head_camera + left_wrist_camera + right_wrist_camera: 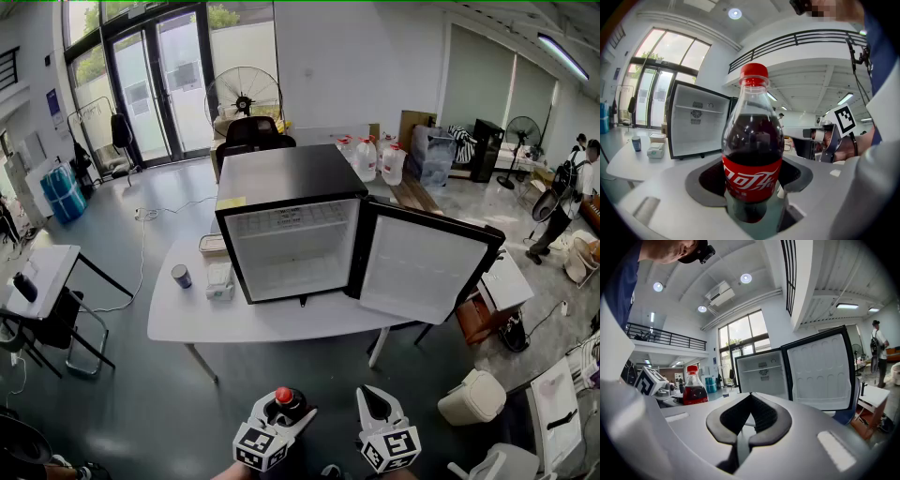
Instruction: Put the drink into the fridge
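Red-capped clear plastic bottle [752, 140] of dark cola stood upright in the left gripper [281, 417]. Its fingers [705, 183] were spread wide and clasped round the labelled lower body, so the drink was held in the air, well short of the white counter [187, 314]. The fingers [736, 416] of the right gripper [750, 401] were closed together with nothing between them.

In the head view, the black mini fridge [281, 178] stood on the counter at 12 o'clock from both grippers. Its open door [422, 267] hung at 3 o'clock of the cavity. A small blue cylindrical container [181, 276] and a white box [220, 279] sat at 9 o'clock of the fridge.

Recommended procedure, as judged from this position:

1. The step in hand was the carry, so the bottle needed to travel toward 12 o'clock and remain vertical.
2. Entry was best aimed at the tall space below the upper shelf [292, 225]. Whether the cap would clear that shelf could not be told.
3. The approach should have kept to the middle of the opening, clear of the door edge at 3 o'clock and the items at 9 o'clock.
4. Release was advisable only with the base flat on the cavity floor.
5. The empty right gripper was free to swing the door.
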Action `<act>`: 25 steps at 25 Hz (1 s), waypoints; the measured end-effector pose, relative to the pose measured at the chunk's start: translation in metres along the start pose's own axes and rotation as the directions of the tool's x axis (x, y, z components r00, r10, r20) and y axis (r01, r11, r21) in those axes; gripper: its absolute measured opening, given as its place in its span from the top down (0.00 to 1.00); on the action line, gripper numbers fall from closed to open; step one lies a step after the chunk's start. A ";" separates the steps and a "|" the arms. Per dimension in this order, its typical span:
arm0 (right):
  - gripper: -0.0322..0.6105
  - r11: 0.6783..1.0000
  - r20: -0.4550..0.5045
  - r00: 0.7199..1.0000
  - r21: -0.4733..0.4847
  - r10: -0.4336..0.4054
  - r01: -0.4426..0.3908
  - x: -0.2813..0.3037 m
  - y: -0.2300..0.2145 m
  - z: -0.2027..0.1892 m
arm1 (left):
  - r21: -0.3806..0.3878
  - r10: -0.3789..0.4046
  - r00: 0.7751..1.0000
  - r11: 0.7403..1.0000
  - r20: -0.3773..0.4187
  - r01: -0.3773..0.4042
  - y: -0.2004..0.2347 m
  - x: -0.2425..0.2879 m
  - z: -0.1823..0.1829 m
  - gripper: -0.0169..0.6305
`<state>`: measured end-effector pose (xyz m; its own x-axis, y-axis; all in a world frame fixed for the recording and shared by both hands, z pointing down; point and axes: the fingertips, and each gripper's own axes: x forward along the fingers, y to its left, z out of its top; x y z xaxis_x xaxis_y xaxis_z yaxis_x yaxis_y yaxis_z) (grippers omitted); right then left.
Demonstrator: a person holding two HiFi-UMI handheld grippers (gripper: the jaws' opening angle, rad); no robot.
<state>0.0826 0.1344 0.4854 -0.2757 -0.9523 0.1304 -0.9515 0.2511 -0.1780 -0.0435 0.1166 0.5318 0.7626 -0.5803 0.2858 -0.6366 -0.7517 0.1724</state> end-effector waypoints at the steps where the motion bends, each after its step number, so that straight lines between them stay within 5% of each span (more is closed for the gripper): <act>1: 0.94 1.000 -0.003 1.000 0.003 0.001 -0.001 -0.009 0.005 -0.002 | -0.002 0.006 1.000 1.000 -0.003 -0.006 -0.005 -0.009 -0.002 0.49; 7: 0.94 1.000 0.014 1.000 -0.009 -0.010 0.010 -0.034 0.024 0.000 | 0.023 0.032 0.999 0.999 0.023 -0.032 -0.017 -0.044 -0.002 0.49; 12: 0.94 0.999 0.067 0.998 -0.037 -0.010 0.012 -0.016 0.044 0.022 | 0.049 0.052 0.995 0.997 0.087 -0.057 0.006 -0.063 0.022 0.49; 25: 0.94 0.991 0.006 0.996 -0.103 -0.089 0.089 0.015 0.103 0.024 | 0.015 0.014 0.995 1.000 0.096 -0.016 0.071 -0.108 0.019 0.49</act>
<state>-0.0158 0.1421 0.4455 -0.1893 -0.9719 0.1395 -0.9812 0.1819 -0.0641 -0.1687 0.1202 0.4951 0.7610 -0.6182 0.1968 -0.6467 -0.7470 0.1539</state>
